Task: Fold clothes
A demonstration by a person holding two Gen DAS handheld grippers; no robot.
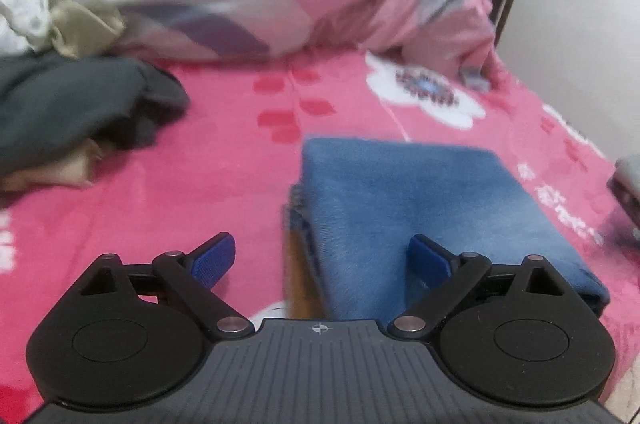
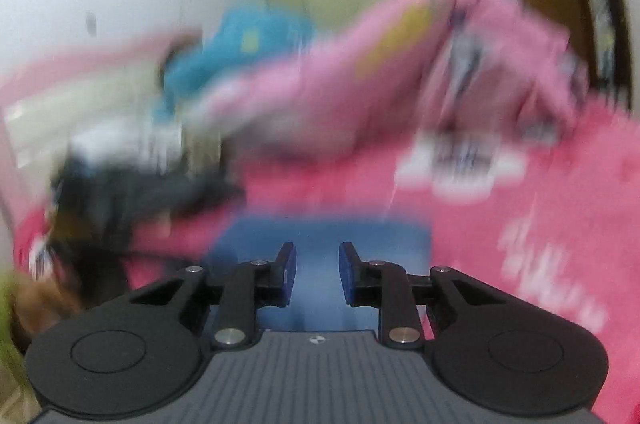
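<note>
The folded blue garment (image 1: 420,208) lies flat on the pink bedspread (image 1: 200,184), seemingly ready for 1 more fold. The left gripper (image 1: 322,260) hangs spread wide over its left edge, empty. The right gripper (image 2: 318,274) hovers above it, narrowed with nothing between its pads. A dark clothes heap (image 1: 72,108) waits well apart.

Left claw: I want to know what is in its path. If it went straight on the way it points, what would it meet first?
Most likely the folded blue garment. The left claw is open, and the garment's near left edge lies just ahead between its fingers. Depth is hard to judge.
</note>
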